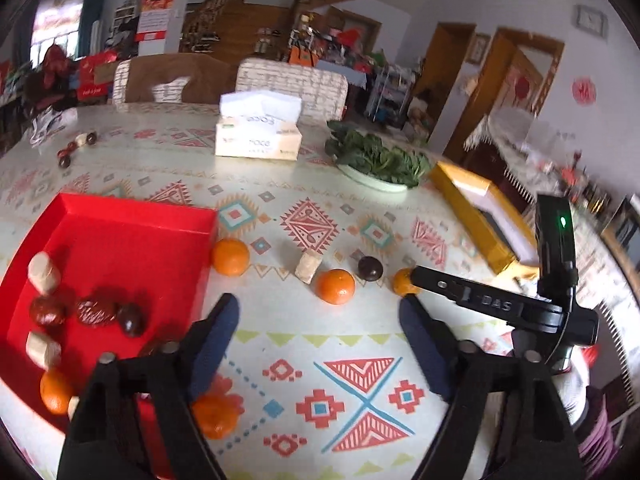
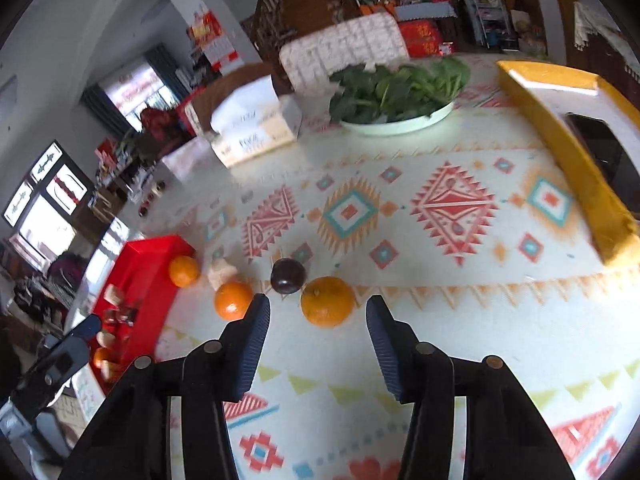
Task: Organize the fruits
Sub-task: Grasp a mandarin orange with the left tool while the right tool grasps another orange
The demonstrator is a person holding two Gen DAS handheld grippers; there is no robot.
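The right claw (image 2: 318, 320) stands released over the patterned bench (image 2: 460, 312), its ribbed blue fingers (image 2: 256, 332) apart with nothing pressed between them; an orange (image 2: 327, 301) lies on the cloth just ahead of the gap, near the tips but touching neither. Just behind that fruit sits a dark round fruit (image 2: 288, 276), and to its left a second orange (image 2: 233, 300), a pale chunk (image 2: 219, 271) and a third orange (image 2: 183, 271) that rests beside the red tray (image 2: 154, 252). The left claw (image 1: 318, 312) is likewise released and empty, its blue fingers (image 1: 218, 344) spread over bare cloth. In the left wrist view the left-hand finger overlaps the red tray's near corner, where a blurred orange shape (image 1: 218, 412) shows beside it. Inside the tray lie dark fruits (image 1: 96, 312), pale pieces (image 1: 44, 278) and one more orange (image 1: 56, 392). Farther back on the bench are a tissue box (image 1: 258, 136), a plate of leafy greens (image 2: 394, 90) and a yellow box (image 2: 576, 152) to the right. The right claw's black body (image 1: 500, 304) reaches in from the right of the left wrist view.
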